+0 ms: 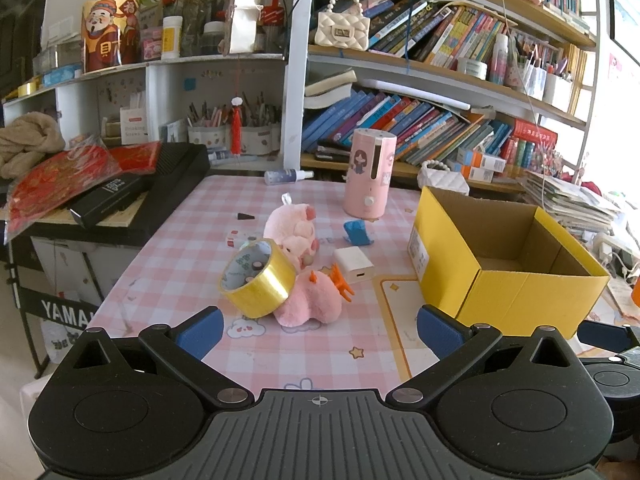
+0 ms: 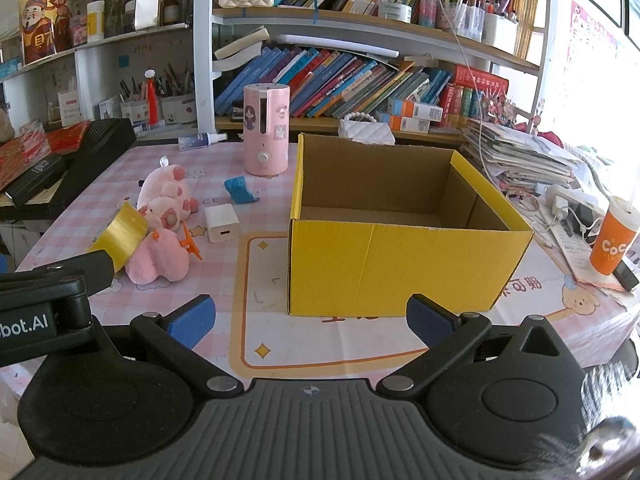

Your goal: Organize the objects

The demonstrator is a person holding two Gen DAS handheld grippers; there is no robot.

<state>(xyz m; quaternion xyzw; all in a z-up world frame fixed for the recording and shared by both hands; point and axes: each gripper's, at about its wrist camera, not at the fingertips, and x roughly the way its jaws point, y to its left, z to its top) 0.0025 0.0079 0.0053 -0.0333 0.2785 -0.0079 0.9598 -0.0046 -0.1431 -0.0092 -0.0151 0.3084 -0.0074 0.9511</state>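
A yellow tape roll [image 1: 259, 279] leans on a pink plush pig [image 1: 298, 276] in the middle of the pink checked table [image 1: 180, 240]. Around them lie an orange hair clip [image 1: 341, 283], a white charger [image 1: 354, 265] and a blue crumpled object [image 1: 357, 232]. An open yellow cardboard box [image 2: 400, 236] stands empty at the right. My left gripper [image 1: 320, 330] is open, a little short of the tape and the plush. My right gripper [image 2: 310, 320] is open in front of the box. The tape roll [image 2: 120, 236], plush pig [image 2: 160, 236] and charger [image 2: 222, 223] show left in the right wrist view.
A pink cylindrical humidifier [image 1: 370, 174] and a small spray bottle [image 1: 286, 176] stand at the table's back. A black keyboard [image 1: 160, 192] with red packets flanks the left edge. Bookshelves rise behind. An orange cup [image 2: 612, 240] and paper stacks [image 2: 524, 164] crowd the right.
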